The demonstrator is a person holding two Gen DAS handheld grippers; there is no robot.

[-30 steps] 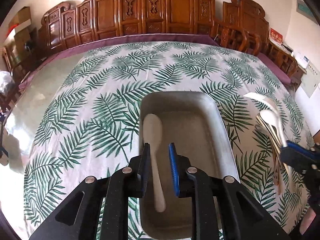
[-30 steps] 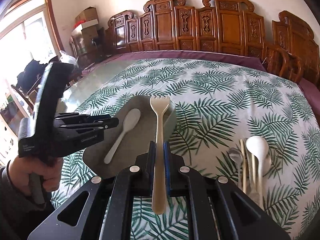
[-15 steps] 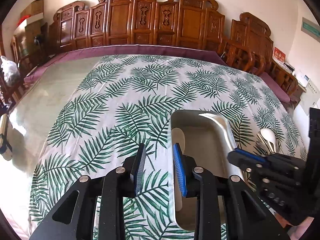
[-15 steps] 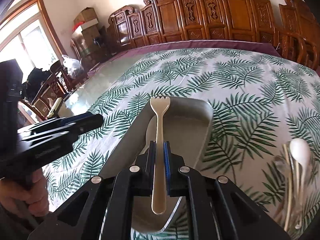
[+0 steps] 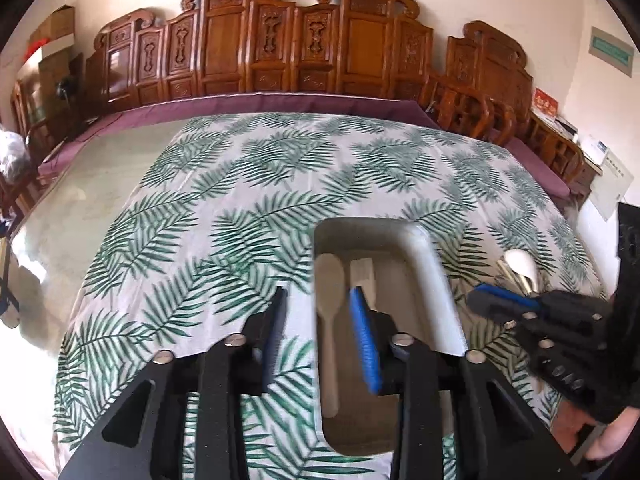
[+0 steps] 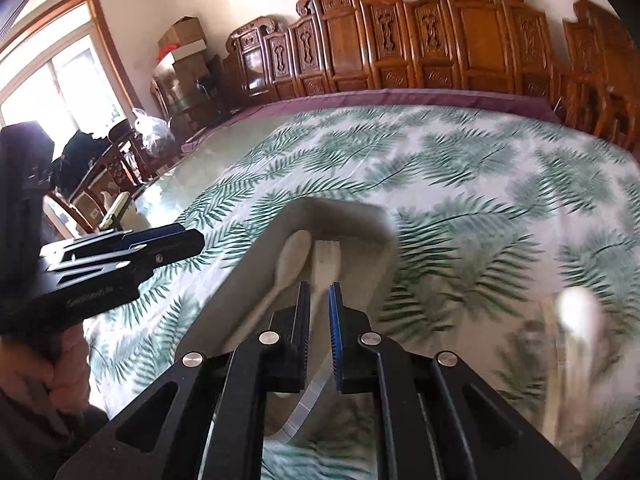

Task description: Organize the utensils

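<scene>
Letting go of the cream plastic fork [image 6: 328,258], now lying inside the long grey tray [image 5: 434,280] beside the pale plastic spoon [image 5: 330,280]. Keeping the right gripper [image 6: 319,286] open just a crack, holding nothing. Opening the left gripper [image 5: 316,296] wider above the tray's left edge, empty too. Leaving the pile of white spoons [image 5: 518,264] waiting right of the tray.

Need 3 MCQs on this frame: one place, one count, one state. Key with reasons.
1. The loose utensils lie: A on a chair; B on the cloth beside the tray; C on the floor.
2. Utensils in the tray: A one; B two; C four.
3. Left gripper: A open, empty; B shut on a knife; C shut on a cup.
Key: B, they rest on cloth right of it; B, spoon and fork; A, jaws have just been opening, nothing between them.
</scene>
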